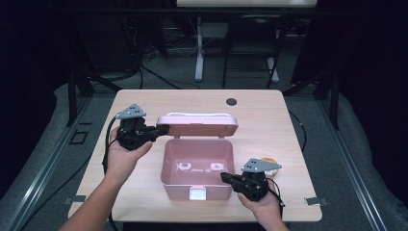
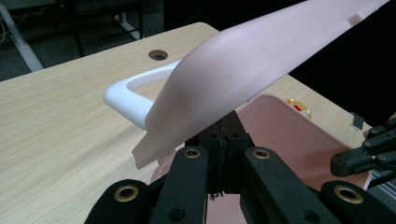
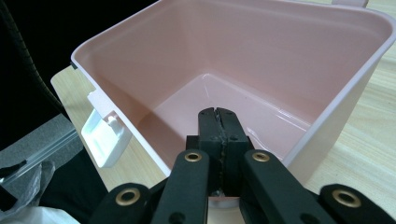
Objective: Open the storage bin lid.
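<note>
At the middle of the surface sits the pink box, lid swung up and back, white handle on its far side. Your left claw is at the lid's left end; in the left gripper view its jaws are pressed together right under the lid's edge, looks like touching it from below, no pinch that I can see. White handle sticks out beyond the lid there, and a round hole in the surface lies further off. Your right claw is at the box's near right corner; in the right gripper view the jaws are pressed together, tips just over the rim, pointing into the box interior. Nothing gripped. White latch hangs on the box's front wall, seen in the high view too. Two small whitish items lie on the box floor, can't tell what. Round orange-and-white object sits on the surface just behind your right hand, apart from the box.
</note>
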Demonstrator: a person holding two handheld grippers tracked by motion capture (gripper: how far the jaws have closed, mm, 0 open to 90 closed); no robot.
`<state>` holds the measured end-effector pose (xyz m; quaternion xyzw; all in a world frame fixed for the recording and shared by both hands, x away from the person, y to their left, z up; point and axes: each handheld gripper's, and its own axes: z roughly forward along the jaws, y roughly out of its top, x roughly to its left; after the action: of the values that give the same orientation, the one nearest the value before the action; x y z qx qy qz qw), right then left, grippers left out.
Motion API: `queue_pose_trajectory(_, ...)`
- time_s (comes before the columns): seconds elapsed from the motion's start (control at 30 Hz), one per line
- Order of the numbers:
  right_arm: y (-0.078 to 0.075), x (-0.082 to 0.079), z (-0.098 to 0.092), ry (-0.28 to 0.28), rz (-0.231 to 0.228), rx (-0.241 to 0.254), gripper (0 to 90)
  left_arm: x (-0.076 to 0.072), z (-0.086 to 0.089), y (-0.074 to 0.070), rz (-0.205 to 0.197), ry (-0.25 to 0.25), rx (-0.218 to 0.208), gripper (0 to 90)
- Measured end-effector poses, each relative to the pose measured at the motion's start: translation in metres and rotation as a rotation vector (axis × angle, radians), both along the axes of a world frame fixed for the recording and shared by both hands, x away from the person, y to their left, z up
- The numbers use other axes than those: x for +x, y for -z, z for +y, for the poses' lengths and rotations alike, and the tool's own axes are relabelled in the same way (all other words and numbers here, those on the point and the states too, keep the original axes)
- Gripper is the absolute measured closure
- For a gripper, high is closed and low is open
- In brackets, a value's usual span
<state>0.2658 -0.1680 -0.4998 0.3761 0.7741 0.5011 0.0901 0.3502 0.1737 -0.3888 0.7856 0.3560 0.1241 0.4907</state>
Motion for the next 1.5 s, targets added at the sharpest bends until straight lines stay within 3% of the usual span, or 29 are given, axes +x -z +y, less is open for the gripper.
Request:
queue_pose_trajectory(0.83,0.001,0.001,-0.001,-0.005,0.005,0.018,90.0,0.010,0.007,0.006,0.014,-0.036,0.008,89.9)
queue_pose_trajectory(1.5,0.001,0.001,-0.002,-0.006,-0.001,0.021,90.0,0.017,0.010,0.012,0.029,-0.067,-0.011,89.9)
